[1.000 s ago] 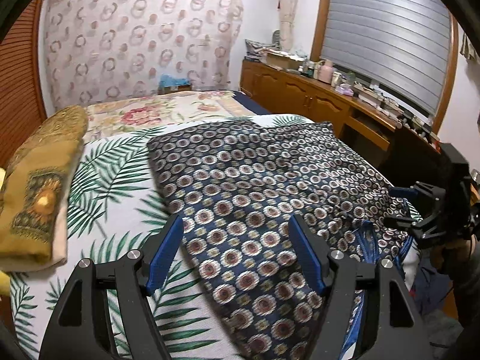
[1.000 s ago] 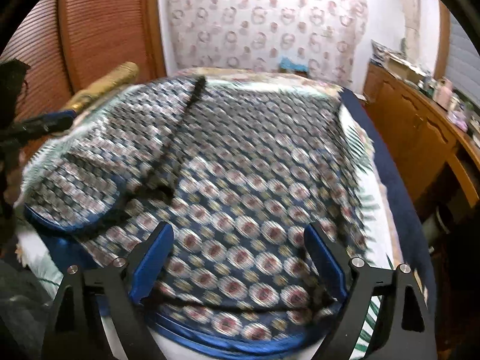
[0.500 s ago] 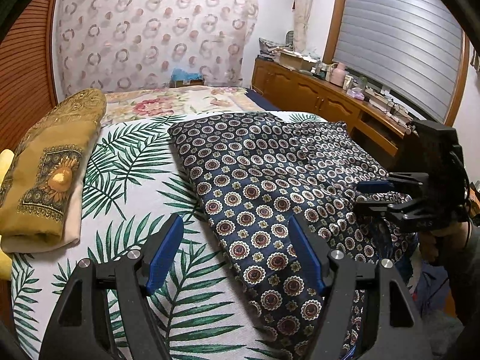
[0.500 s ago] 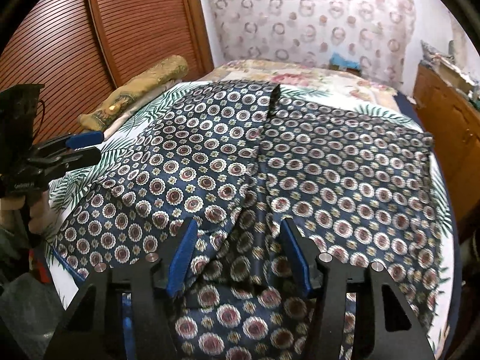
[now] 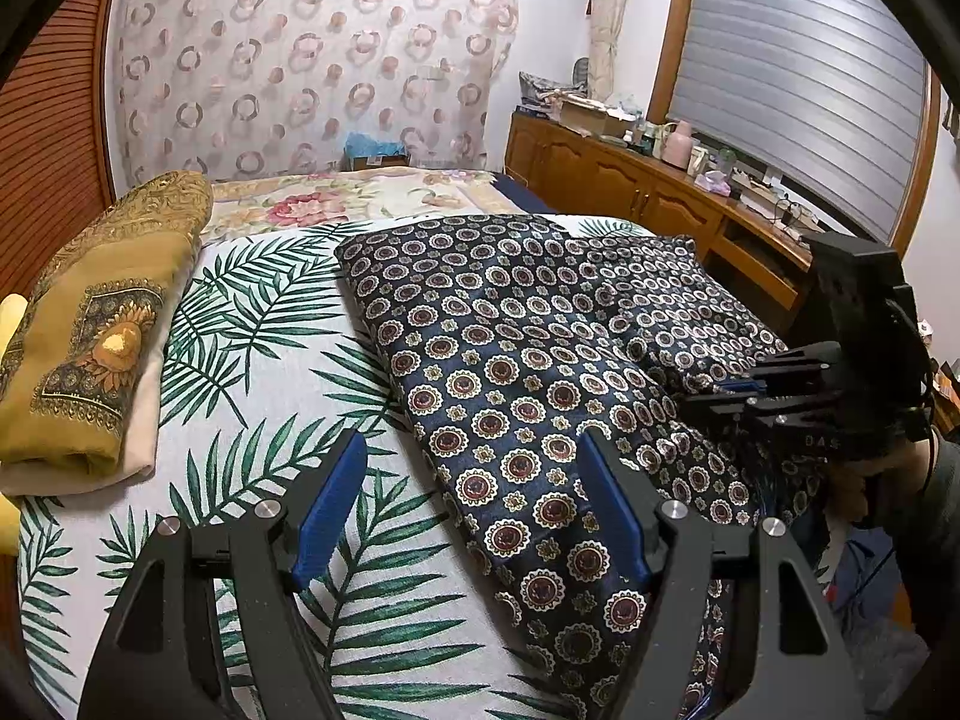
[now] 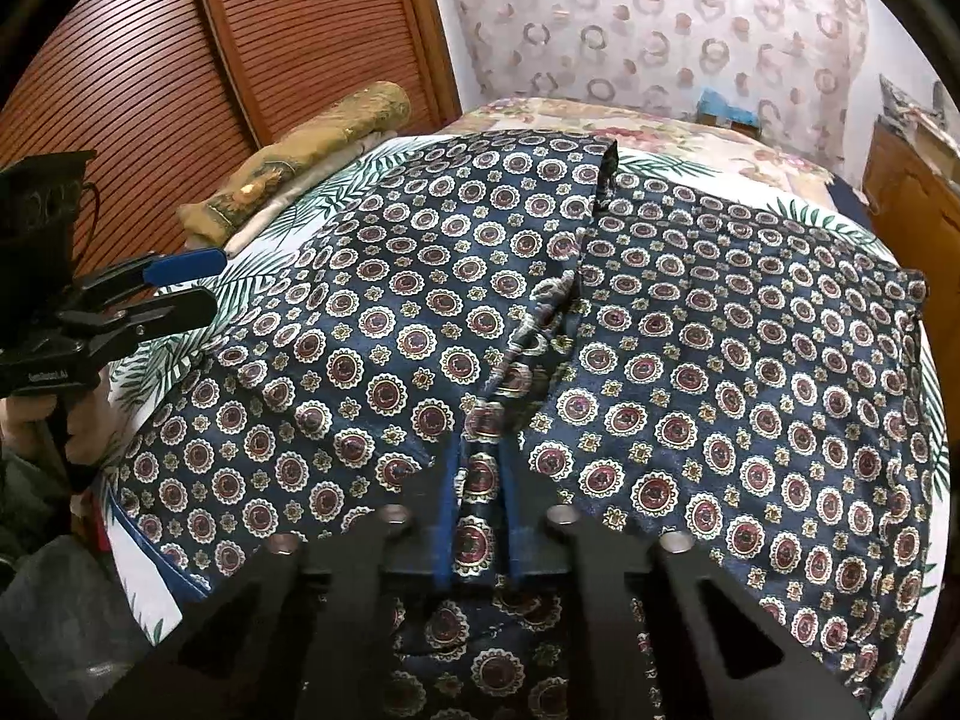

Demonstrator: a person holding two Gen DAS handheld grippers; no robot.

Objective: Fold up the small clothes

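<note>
A navy garment (image 5: 492, 360) printed with round medallions lies spread on the palm-leaf bed sheet (image 5: 270, 360). My left gripper (image 5: 473, 438) hovers open over its near left edge, one finger above the sheet and one above the cloth, nothing between them. In the right wrist view the garment (image 6: 720, 330) has a raised ridge down its middle. My right gripper (image 6: 478, 468) is closing on the near end of that ridge, with the fabric pinched between its blue pads. The right gripper (image 5: 702, 396) shows at the garment's right edge in the left wrist view, and the left gripper (image 6: 201, 282) at far left.
A folded golden-yellow cloth (image 5: 90, 330) lies along the bed's left side. A wooden cabinet (image 5: 630, 198) with clutter runs along the right wall under a shuttered window. Slatted wooden doors (image 6: 180, 60) stand behind the bed's left side. A person's hand (image 6: 36, 420) holds the left gripper.
The right gripper has moved in over the garment and its jaws have narrowed from wide apart onto the fabric ridge. The left gripper stays open in much the same place.
</note>
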